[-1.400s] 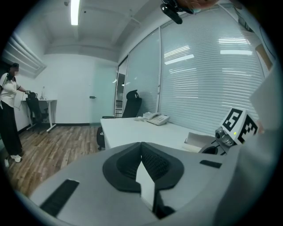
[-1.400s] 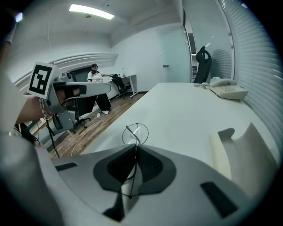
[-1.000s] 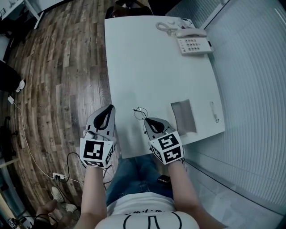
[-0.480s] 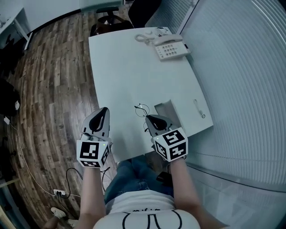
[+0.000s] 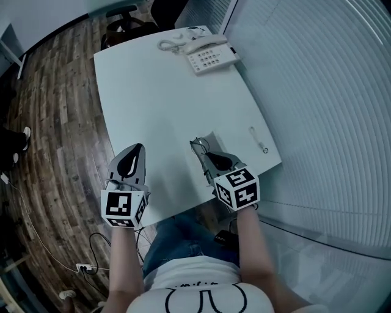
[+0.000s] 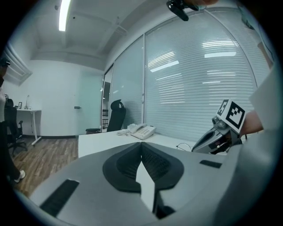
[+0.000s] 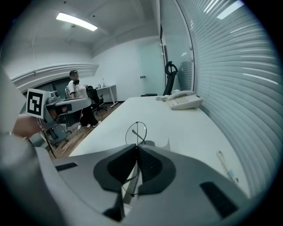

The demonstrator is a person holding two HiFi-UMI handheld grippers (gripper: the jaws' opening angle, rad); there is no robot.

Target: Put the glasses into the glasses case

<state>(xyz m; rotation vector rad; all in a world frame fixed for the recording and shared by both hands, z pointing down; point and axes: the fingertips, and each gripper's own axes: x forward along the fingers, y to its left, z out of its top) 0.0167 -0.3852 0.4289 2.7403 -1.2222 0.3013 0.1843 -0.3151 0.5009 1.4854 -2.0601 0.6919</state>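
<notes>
My right gripper point(image 5: 203, 153) is shut on thin wire-rimmed glasses point(image 5: 197, 145), and one round lens point(image 7: 136, 132) sticks out past its tips. The grey glasses case point(image 5: 209, 137) lies open on the white table point(image 5: 159, 92) right beside the glasses, its near end hidden under the right gripper. In the right gripper view a corner of the case point(image 7: 162, 142) shows just beyond the jaws. My left gripper point(image 5: 131, 151) is shut on nothing, low over the table's near left part. In the left gripper view the left gripper point(image 6: 141, 144) shows its tips touching, with the right gripper point(image 6: 216, 137) off to the right.
A white desk phone point(image 5: 208, 54) with a coiled cord sits at the table's far end. A pen point(image 5: 258, 140) lies near the right edge. An office chair point(image 5: 125, 18) stands behind the table. A blind-covered glass wall runs along the right. Wooden floor with cables lies to the left.
Both grippers moved forward and right over the table. The right one carried the glasses from left of the case to its near end. The head view swung right.
</notes>
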